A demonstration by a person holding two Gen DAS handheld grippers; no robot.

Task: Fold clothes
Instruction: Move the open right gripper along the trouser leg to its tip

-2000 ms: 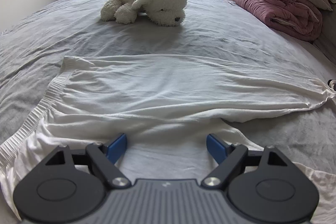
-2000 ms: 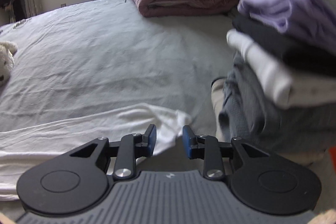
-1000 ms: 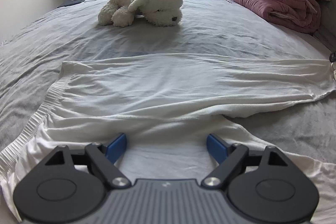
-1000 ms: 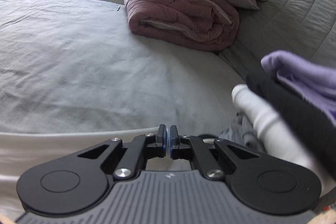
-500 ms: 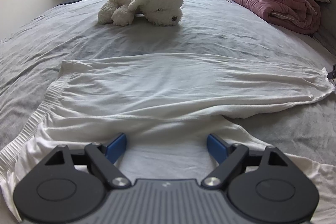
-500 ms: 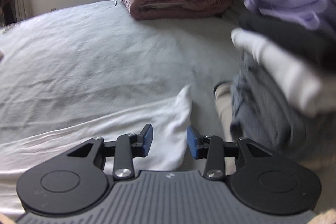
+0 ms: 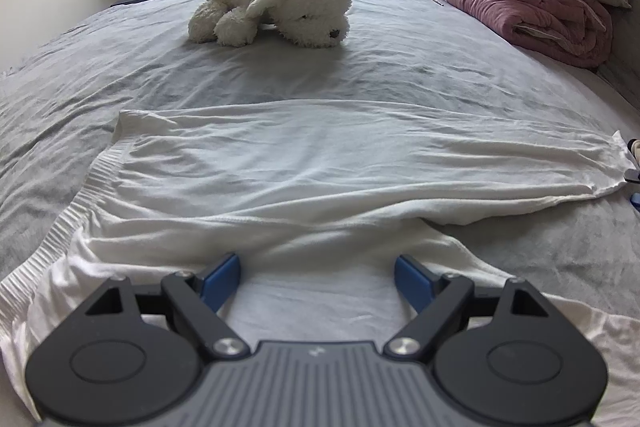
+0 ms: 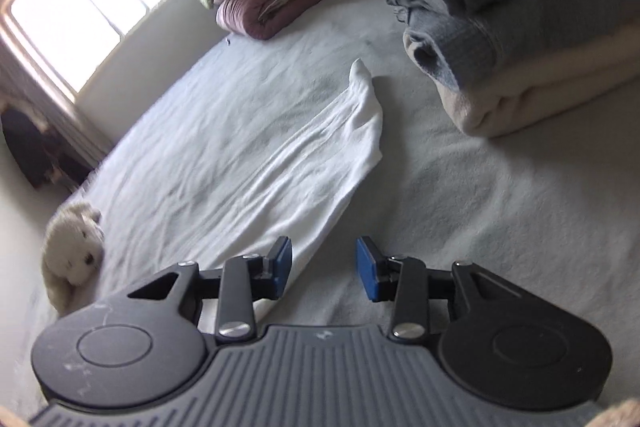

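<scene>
Rolled sideways since a second ago, the right wrist view is now tilted, and the right gripper, shut then, is seen parted and empty. On the grey bed the white garment is spread flat. Folded clothes are stacked beside its tip. The left gripper is held wide apart over the cloth, gripping nothing.
</scene>
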